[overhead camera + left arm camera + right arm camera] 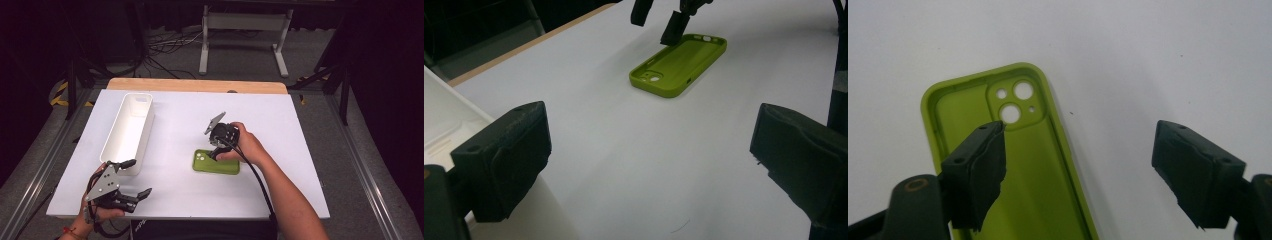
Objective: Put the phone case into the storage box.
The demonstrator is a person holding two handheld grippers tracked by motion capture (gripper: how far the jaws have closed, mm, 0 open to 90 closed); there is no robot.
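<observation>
A lime-green phone case (pixel 216 162) lies hollow side up on the white table, just right of centre. My right gripper (pixel 216 150) points down over the end of the case that has the camera cut-outs. In the right gripper view its jaws stand open (pixel 1080 130). One jaw hangs over the inside of the case (pixel 1043 165) and the other over bare table, so they straddle one long rim without pressing it. My left gripper (pixel 137 178) rests open near the front left corner with nothing between its jaws (pixel 649 125). It looks toward the case (pixel 679 62) and the right gripper (pixel 671 22).
A long white bin (pixel 127 132) stands at the left of the table, right beside my left gripper (pixel 439 115). The table's wooden far edge (pixel 200 85) shows at the back. Beyond it a white stand (pixel 245 35) and cables lie on the floor.
</observation>
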